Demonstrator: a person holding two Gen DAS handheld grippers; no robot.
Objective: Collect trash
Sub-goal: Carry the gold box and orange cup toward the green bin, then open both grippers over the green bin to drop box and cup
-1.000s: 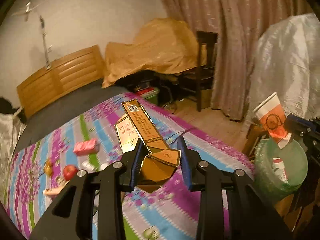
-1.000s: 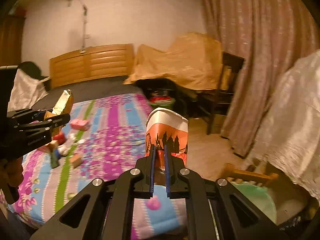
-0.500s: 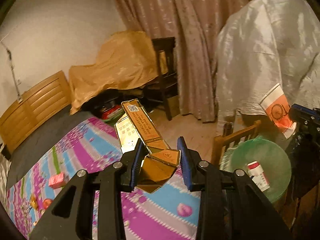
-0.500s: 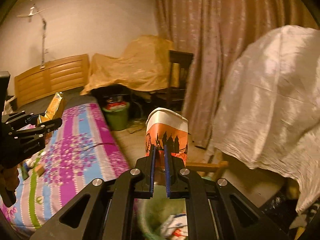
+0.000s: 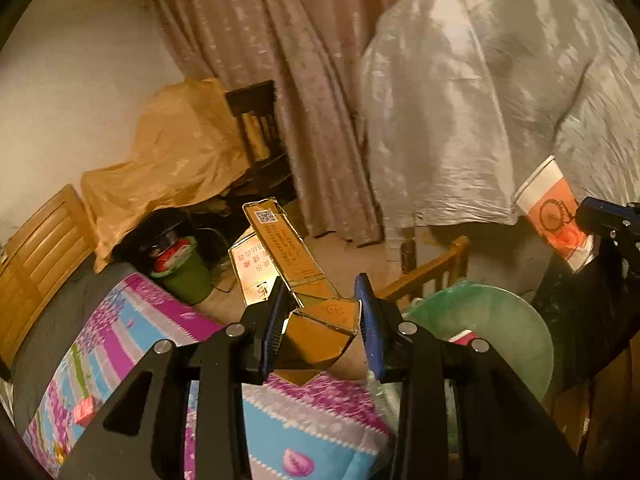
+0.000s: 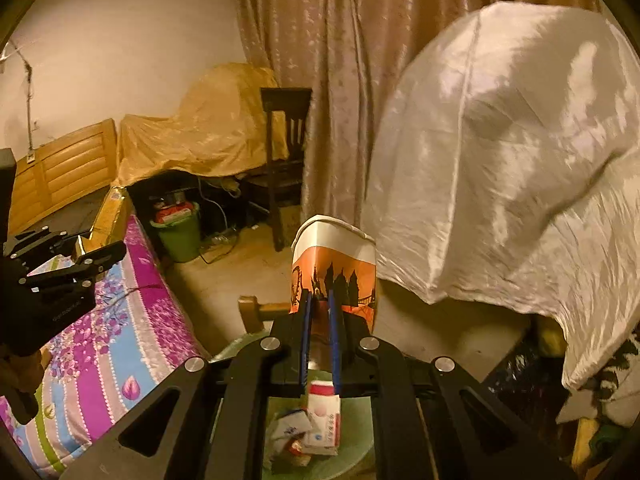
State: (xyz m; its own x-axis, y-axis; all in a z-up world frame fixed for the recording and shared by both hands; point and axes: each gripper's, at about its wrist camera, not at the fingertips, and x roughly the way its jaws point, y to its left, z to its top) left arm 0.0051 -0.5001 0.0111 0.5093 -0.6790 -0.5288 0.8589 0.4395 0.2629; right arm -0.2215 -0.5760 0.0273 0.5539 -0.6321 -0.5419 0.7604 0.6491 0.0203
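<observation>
Right gripper (image 6: 319, 316) is pinched tight on the wall of a paper cup (image 6: 334, 258), w/ one finger inside the mouth side and one outside by the look of it, so the cup rides upright and tilted a bit fwd. It hangs directly above the green bin (image 6: 360, 436), which already has a small white-and-red carton (image 6: 324, 420) and crumpled wrappers in it. Probably that's why it is held there: a plain release should drop the cup straight in.

Left gripper (image 5: 320, 320) is clamped around the folded end of a long cardboard box (image 5: 294, 264); the box sticks up and away from the fingers, its flaps open. Grabbing the crushed end gives the pads something narrow enough to squeeze, which the full box width likely wouldn't. From the left wrist view the bin rim (image 5: 512, 320) sits just right of this gripper, w/ the bed (image 5: 120, 344) and its floral sheet below left, so the box is near the bin but not yet over it.

Judgement: cup goes first, box next. Box is long, may catch the rim or tip out, so it prob. needs to go in end-first. A red packet (image 5: 84, 410) lies on the bed, well apart from the bin; likely more trash to fetch.
</observation>
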